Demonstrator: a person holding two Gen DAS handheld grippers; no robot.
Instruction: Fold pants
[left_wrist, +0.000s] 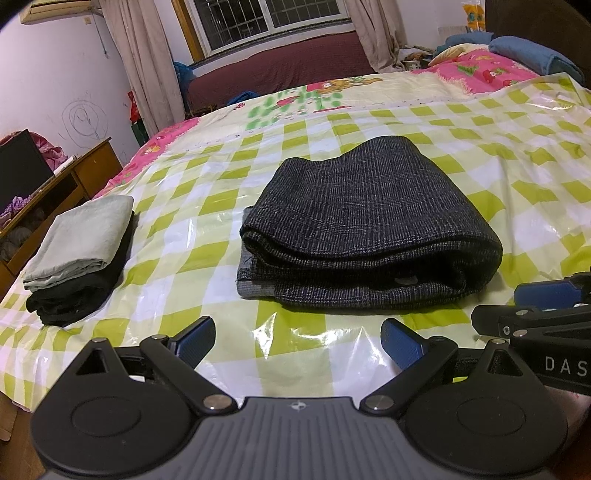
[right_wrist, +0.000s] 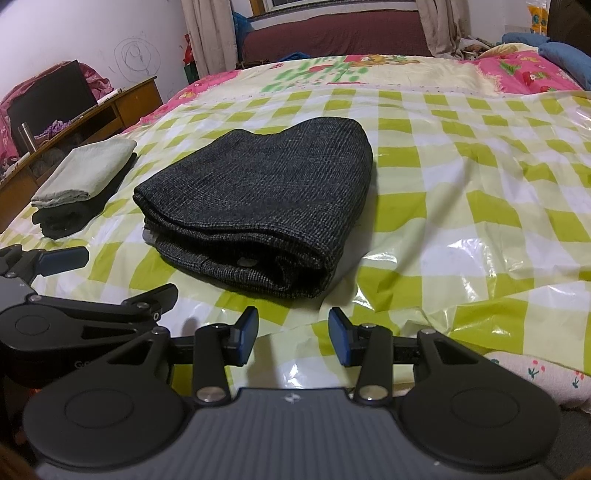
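Observation:
The dark grey checked pants (left_wrist: 365, 225) lie folded into a thick bundle on the green-and-white checked plastic sheet (left_wrist: 207, 236); they also show in the right wrist view (right_wrist: 258, 199). My left gripper (left_wrist: 297, 341) is open and empty, just short of the bundle's near edge. My right gripper (right_wrist: 293, 334) is open and empty, close in front of the bundle's near right corner. The right gripper shows at the right edge of the left wrist view (left_wrist: 535, 306), and the left gripper at the left of the right wrist view (right_wrist: 70, 273).
A stack of folded clothes, pale green on black (left_wrist: 79, 251), lies at the sheet's left edge, also in the right wrist view (right_wrist: 85, 184). A wooden cabinet (left_wrist: 55, 192) stands left of the bed. Pillows and a pink quilt (left_wrist: 517, 62) lie at the far right.

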